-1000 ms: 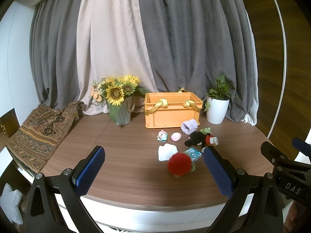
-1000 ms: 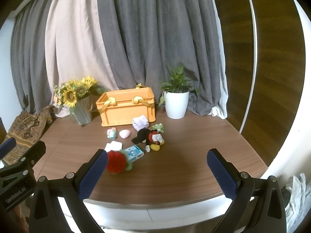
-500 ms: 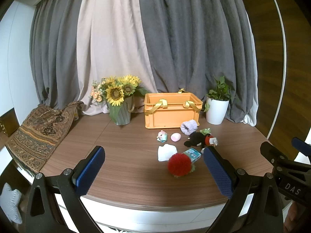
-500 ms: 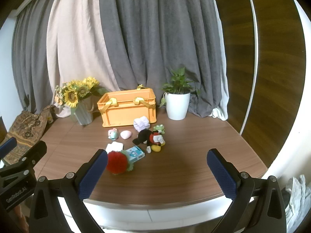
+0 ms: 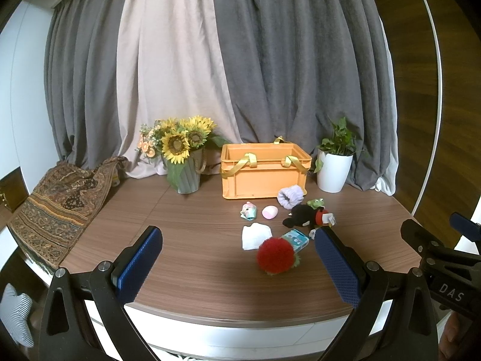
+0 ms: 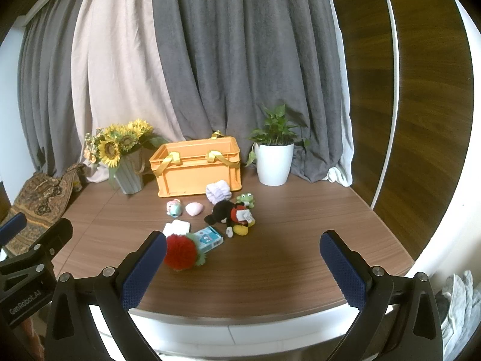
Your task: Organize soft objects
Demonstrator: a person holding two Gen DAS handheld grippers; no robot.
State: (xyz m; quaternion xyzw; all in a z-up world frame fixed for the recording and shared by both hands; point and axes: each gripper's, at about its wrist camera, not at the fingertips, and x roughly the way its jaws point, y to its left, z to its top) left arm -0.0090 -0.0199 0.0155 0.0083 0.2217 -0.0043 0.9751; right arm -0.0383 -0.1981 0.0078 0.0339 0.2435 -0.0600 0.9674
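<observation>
step: pre-grasp, nothing picked | left gripper (image 5: 237,260) spread wide, empty | right gripper (image 6: 243,266) spread wide, empty | soft toys loose on table (image 5: 186,258) before orange crate (image 5: 264,170) | next: likely reach nearest red pom-pom (image 5: 275,255), pinch gently

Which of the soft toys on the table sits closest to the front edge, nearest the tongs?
The red pompom, the fluffy round ball in front of the blue packet. The black mouse doll and green frog lie farther back, toward the orange crate.
</observation>
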